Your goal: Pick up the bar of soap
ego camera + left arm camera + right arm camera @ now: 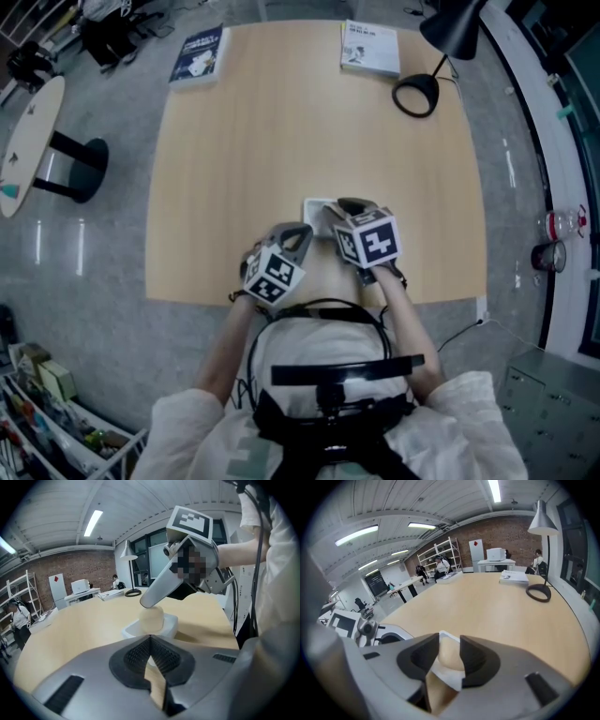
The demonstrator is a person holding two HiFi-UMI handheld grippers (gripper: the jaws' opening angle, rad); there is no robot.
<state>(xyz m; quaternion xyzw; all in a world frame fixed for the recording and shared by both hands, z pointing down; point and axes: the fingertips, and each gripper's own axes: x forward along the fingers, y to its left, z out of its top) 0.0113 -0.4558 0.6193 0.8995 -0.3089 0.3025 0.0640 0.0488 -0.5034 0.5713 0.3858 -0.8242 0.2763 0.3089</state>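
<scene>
Pale wooden table (pixel 281 122) below me: my right gripper (pixel 450 645) pinches the bar of soap (pixel 151 619) at the white dish (pixel 171 626); my left gripper (pixel 150 641) has its jaws pressed together.

Open-plan office / lab loft. Evidence: exposed brick wall (pixel 506 531), ribbed ceiling with strip lights (pixel 356 535), metal shelving (pixel 436 550) along the back, printer (pixel 500 554) on a far desk, people (pixel 439 565) seated at other desks, office chair (pixel 360 604). Work surface is a big pale wood table (pixel 281 141) with a black desk lamp (pixel 455 30) and booklets (pixel 369 47). Polished grey floor (pixel 84 253), round side table (pixel 28 141), cluttered rack (pixel 47 403) at the lower left.
</scene>
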